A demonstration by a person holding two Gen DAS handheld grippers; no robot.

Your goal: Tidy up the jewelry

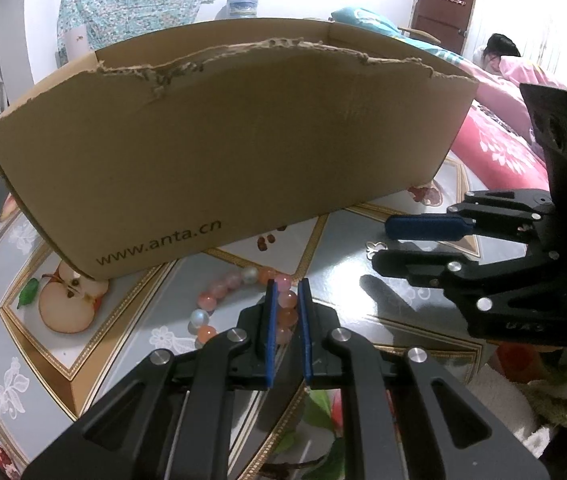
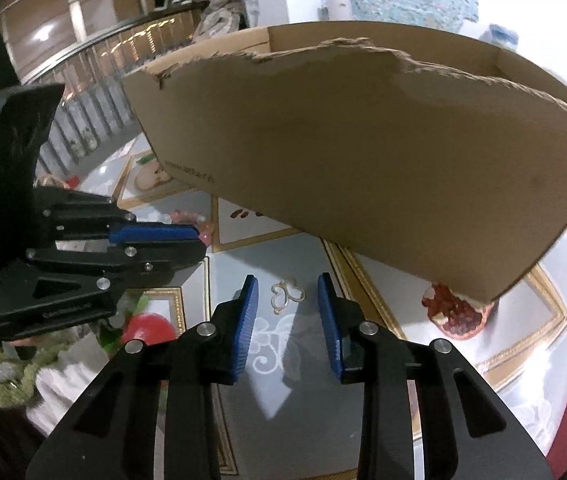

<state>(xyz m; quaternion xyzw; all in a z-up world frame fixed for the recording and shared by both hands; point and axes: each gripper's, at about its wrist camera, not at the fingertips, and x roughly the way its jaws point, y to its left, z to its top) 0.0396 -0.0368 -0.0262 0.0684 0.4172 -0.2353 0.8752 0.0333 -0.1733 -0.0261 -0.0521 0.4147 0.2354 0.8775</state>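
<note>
Two jewelry pieces on the desk, one in each gripper's reach, before a torn cardboard box.

The left gripper (image 1: 287, 286) has its fingers narrow, closed on the bead bracelet (image 1: 243, 300), one loop of pink, orange and pearly beads lying flat on the desk (image 1: 363, 320) just in front of the box (image 1: 223, 152); its long axis runs from the near left toward the far right. The right gripper (image 2: 288, 290) has its fingers partly apart, either side of one small gold butterfly-shaped charm (image 2: 286, 295) lying flat, not touching it. What the box holds cannot be seen.
</note>
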